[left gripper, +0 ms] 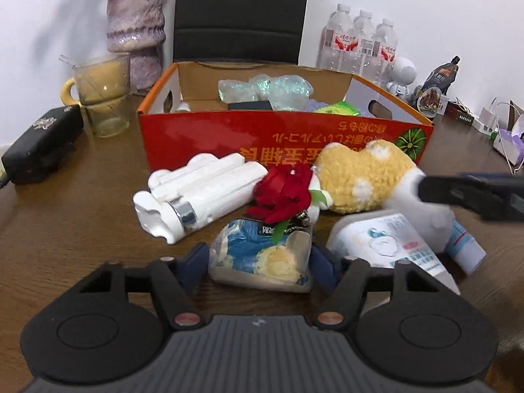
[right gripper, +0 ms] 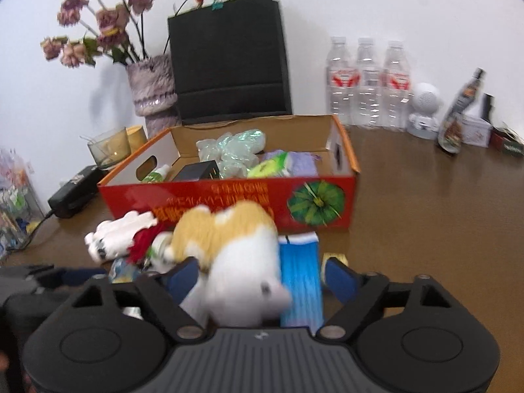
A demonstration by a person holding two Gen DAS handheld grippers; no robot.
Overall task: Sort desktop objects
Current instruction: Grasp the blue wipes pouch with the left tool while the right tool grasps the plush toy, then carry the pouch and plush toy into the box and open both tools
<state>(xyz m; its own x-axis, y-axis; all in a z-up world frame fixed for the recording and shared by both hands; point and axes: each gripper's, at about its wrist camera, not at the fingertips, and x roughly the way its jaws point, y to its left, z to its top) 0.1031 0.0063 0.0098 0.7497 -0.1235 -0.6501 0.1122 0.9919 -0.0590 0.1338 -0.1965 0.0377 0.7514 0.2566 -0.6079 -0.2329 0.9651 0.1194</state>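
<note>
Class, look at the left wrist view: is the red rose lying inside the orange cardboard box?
No. The red rose lies on the wooden table in front of the box, beside the plush toy.

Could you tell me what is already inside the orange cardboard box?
Inside the orange cardboard box: an iridescent plastic bundle, a black adapter, a green-capped bottle, and a green packet on something lilac. Anything underneath is hidden.
</note>
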